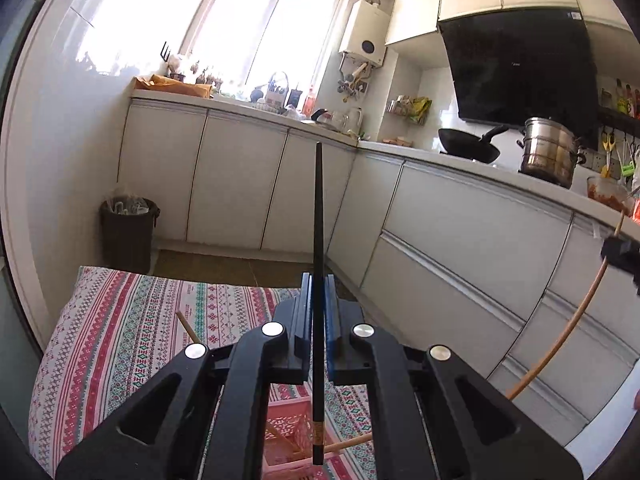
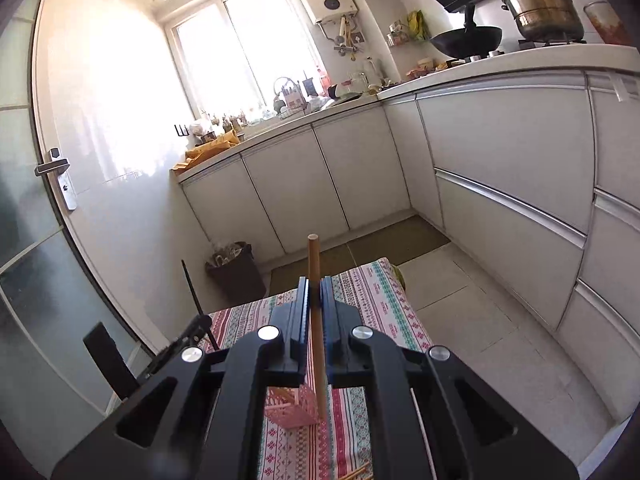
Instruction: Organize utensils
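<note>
1. Pink basket (image 2: 294, 406) sits on the patterned tablecloth (image 2: 376, 300), below both grippers. In the left wrist view wooden sticks lie in it, at least one wooden chopstick (image 1: 348, 446) leaning across its rim; the exact count can't be told.
2. Over in the corner, a dark waste bin (image 1: 127, 232) stands against the cabinets, stuffed with crumpled material. On the counter, a steel pot (image 1: 550, 152) and a black wok (image 1: 470, 146); their contents are out of sight.
3. Much of the basket hides behind the gripper bodies in both views. Another light stick (image 1: 188, 326) pokes out beside the left gripper, its lower end covered.
4. Left gripper (image 1: 319, 292): jaws pinched narrow on a black chopstick (image 1: 318, 208), held upright, its decorated end hanging over the basket.
5. Right gripper (image 2: 315, 294): jaws clamped tight on a bamboo chopstick (image 2: 313, 256), upright, its lower end just beside the basket.
</note>
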A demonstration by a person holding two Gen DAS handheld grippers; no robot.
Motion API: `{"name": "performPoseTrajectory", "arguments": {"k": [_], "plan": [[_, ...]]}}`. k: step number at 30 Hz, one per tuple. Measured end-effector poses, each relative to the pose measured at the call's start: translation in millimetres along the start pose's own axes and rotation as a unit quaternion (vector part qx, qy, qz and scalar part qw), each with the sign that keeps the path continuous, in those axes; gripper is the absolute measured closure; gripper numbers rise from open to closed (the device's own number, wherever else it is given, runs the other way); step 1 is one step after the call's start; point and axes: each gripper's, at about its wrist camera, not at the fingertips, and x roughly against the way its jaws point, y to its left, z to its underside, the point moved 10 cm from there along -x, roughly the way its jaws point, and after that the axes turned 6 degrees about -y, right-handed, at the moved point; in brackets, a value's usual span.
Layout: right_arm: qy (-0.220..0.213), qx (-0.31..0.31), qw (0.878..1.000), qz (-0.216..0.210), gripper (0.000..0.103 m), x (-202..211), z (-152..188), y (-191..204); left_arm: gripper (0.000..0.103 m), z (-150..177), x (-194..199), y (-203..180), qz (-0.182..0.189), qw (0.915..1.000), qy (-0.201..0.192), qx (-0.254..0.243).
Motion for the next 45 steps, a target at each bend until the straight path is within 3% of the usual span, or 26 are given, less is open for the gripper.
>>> {"name": "performPoseTrajectory", "arguments": {"k": [6, 17, 24, 25, 27, 30, 33, 36, 38, 41, 43, 45], "plan": [[-0.019, 0.013, 0.999, -0.022, 0.097, -32.6, -20.2, 16.8, 0.098, 38.0, -10.2, 5.3, 0.004, 0.9993, 0.035, -0.013], [-0.046, 0.035, 0.996, -0.069, 0.097, -49.3, -42.1, 79.5, 0.098, -32.5, 34.8, 4.4, 0.005, 0.9989, -0.031, -0.034], [-0.036, 0.034, 0.996, -0.078, 0.097, -45.6, -31.4, 92.3, 0.097, -42.7, 62.9, 15.7, 0.007, 0.9994, -0.033, -0.009], [-0.034, 0.035, 0.996, -0.079, 0.097, -44.5, -30.1, 92.5, 0.096, -39.3, 68.4, 20.1, 0.005, 0.9997, -0.025, -0.001], [-0.033, 0.040, 0.995, -0.079, 0.097, -41.7, -27.7, 93.6, 0.082, -25.2, 76.7, 33.0, -0.013, 0.9998, 0.005, 0.015], [-0.029, 0.049, 0.995, -0.081, 0.097, -41.1, -24.8, 96.4, 0.080, 15.3, 78.9, 58.0, -0.039, 0.9940, 0.086, 0.056], [-0.025, 0.055, 0.995, -0.081, 0.097, -43.5, -21.6, 101.3, 0.080, 52.5, 80.2, 85.2, -0.079, 0.9842, 0.139, 0.077], [-0.027, 0.061, 0.994, -0.082, 0.097, -43.6, -18.1, 105.9, 0.080, 87.0, 74.0, 113.1, -0.110, 0.9667, 0.200, 0.115], [-0.030, 0.061, 0.994, -0.083, 0.097, -41.7, -15.5, 108.0, 0.080, 116.9, 69.7, 129.4, -0.126, 0.9454, 0.250, 0.167], [-0.024, 0.054, 0.994, -0.089, 0.097, -40.7, -12.6, 109.4, 0.080, 179.7, 64.5, 142.5, -0.153, 0.8856, 0.348, 0.266], [-0.023, 0.051, 0.994, -0.092, 0.097, -38.4, -12.5, 107.7, 0.080, 209.0, 65.2, 145.5, -0.165, 0.8501, 0.384, 0.321], [-0.024, 0.046, 0.994, -0.095, 0.097, -35.0, -14.1, 103.8, 0.080, 219.3, 66.1, 150.6, -0.189, 0.8333, 0.385, 0.349]]}}
